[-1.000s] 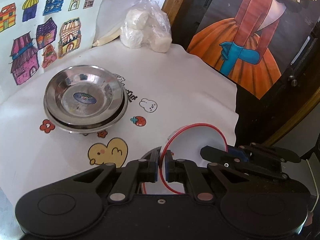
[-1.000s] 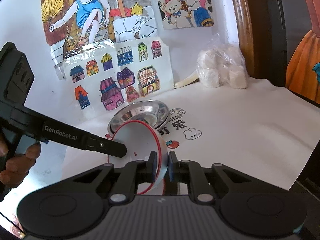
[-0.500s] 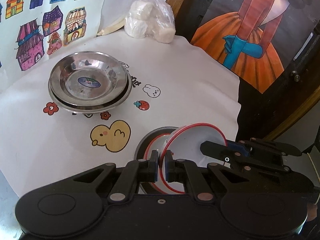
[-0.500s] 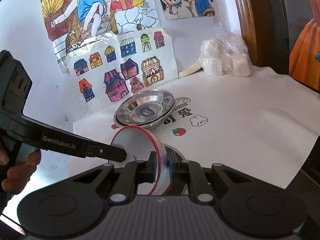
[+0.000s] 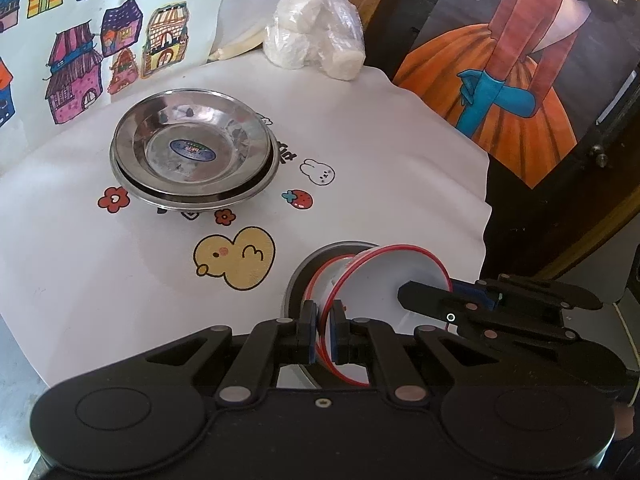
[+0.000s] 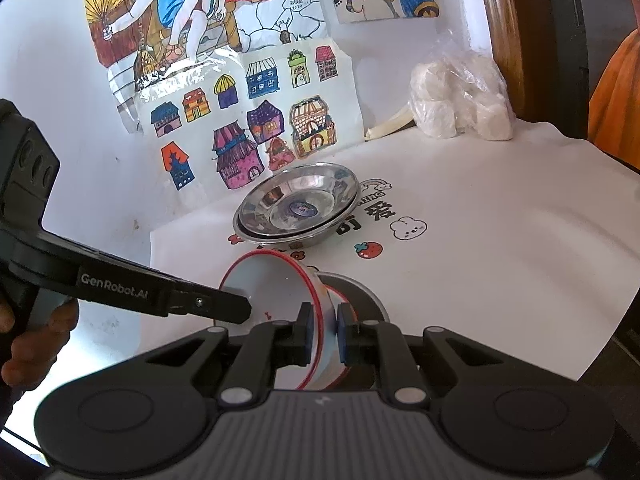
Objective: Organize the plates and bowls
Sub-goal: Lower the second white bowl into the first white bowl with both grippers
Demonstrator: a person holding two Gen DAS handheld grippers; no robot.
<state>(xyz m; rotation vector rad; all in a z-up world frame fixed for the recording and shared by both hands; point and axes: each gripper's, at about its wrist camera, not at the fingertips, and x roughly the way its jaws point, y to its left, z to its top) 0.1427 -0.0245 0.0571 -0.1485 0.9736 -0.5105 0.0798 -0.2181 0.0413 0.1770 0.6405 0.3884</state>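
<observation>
A white bowl with a red rim [image 5: 392, 276] [image 6: 268, 288] hangs tilted just above the table, held from both sides. My left gripper [image 5: 322, 320] [image 6: 236, 308] is shut on its near-left rim. On the opposite rim my right gripper [image 6: 324, 332] [image 5: 424, 296] is shut too. Under the bowl lies a grey dish [image 5: 296, 280] [image 6: 360, 292], with another red line showing inside it. Two stacked steel plates [image 5: 192, 152] [image 6: 296, 204] sit farther back on the white cloth.
A plastic bag of white lumps [image 5: 316, 44] [image 6: 460, 100] rests at the back by the wooden frame. Coloured drawings [image 6: 260, 120] cover the wall behind. The cloth's edge [image 5: 486, 216] drops off at the right beside a dark painting. A hand [image 6: 36, 344] grips the left handle.
The bowl, still gripped on both sides, has shifted and tilted, and the grey dish under it has come into sight. Both grippers stay shut.
</observation>
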